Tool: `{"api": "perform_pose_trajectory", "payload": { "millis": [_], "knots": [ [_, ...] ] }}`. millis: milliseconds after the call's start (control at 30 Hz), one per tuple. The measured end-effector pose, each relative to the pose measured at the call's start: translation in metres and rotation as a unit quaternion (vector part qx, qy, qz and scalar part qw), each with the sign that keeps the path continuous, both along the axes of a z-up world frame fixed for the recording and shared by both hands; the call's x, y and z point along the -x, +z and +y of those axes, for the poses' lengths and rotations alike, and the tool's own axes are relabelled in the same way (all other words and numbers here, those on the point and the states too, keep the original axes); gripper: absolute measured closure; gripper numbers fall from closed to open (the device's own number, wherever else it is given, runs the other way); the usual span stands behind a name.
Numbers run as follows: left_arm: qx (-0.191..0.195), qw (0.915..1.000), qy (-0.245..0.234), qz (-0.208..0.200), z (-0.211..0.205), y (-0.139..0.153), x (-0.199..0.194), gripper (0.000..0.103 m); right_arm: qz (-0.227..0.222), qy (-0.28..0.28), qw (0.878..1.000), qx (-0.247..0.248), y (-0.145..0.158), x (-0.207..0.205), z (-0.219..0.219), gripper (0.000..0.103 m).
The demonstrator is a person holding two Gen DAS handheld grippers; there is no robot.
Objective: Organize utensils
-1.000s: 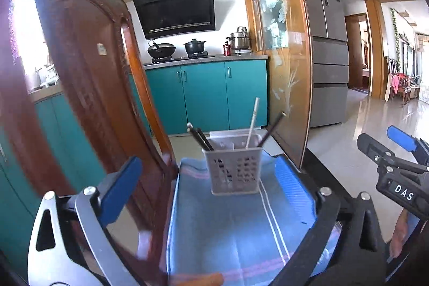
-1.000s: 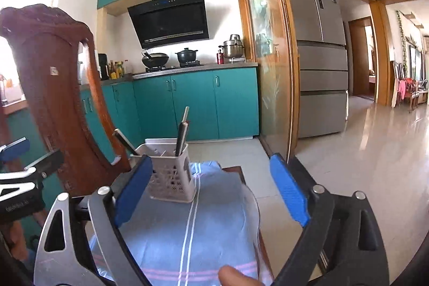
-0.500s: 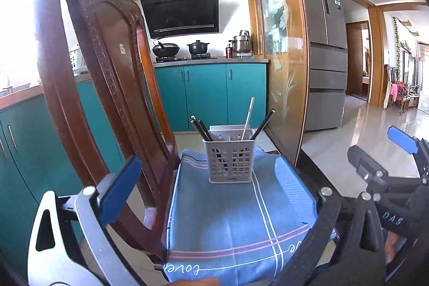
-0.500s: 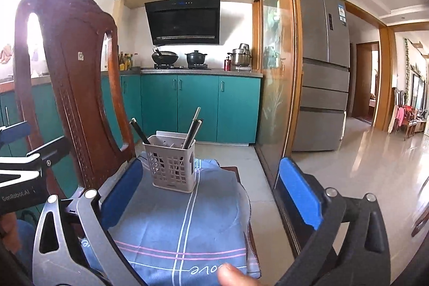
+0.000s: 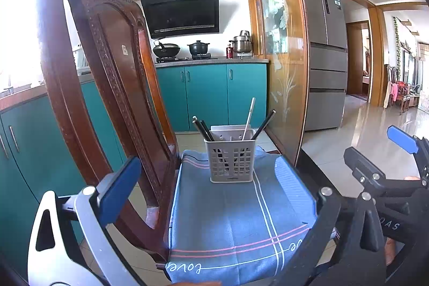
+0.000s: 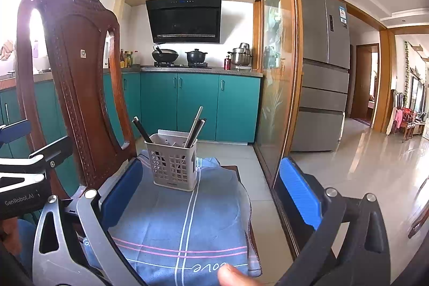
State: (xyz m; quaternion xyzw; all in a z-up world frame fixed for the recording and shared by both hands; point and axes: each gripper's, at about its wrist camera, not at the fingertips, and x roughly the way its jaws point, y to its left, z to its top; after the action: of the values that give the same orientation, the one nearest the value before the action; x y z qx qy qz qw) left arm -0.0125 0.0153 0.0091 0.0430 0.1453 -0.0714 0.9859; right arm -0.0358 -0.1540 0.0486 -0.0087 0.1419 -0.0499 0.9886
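A pale grey slotted utensil holder (image 5: 232, 162) stands upright on a blue cloth (image 5: 236, 227) laid over a chair seat. It also shows in the right wrist view (image 6: 173, 161). Dark chopsticks (image 5: 202, 128) and a white stick (image 5: 248, 118) lean in it. My left gripper (image 5: 211, 195) is open and empty, well short of the holder. My right gripper (image 6: 211, 192) is open and empty too, also short of it. The right gripper also appears at the right edge of the left wrist view (image 5: 386, 168).
A carved dark wooden chair back (image 5: 107, 77) rises at the left of the seat. A glass sliding door with a wooden frame (image 5: 284, 66) stands close on the right. Teal kitchen cabinets (image 5: 209, 95), a stove with pots and a grey fridge (image 5: 324, 58) are behind.
Both grippers have drawn back and risen from the holder, so more of the blue cloth and its front edge shows. Both stay open and empty.
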Motion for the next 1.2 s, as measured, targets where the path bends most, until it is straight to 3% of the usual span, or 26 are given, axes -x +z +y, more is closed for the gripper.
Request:
{"api": "perform_pose_trajectory", "payload": {
  "millis": [1200],
  "knots": [
    [-0.009, 0.9999, -0.009, 0.000, -0.0065, -0.0006, 0.0009, 0.003, -0.002, -0.011, 1.000, -0.008, 0.0024, 0.0029, 0.0023, 0.003]
  ]
}}
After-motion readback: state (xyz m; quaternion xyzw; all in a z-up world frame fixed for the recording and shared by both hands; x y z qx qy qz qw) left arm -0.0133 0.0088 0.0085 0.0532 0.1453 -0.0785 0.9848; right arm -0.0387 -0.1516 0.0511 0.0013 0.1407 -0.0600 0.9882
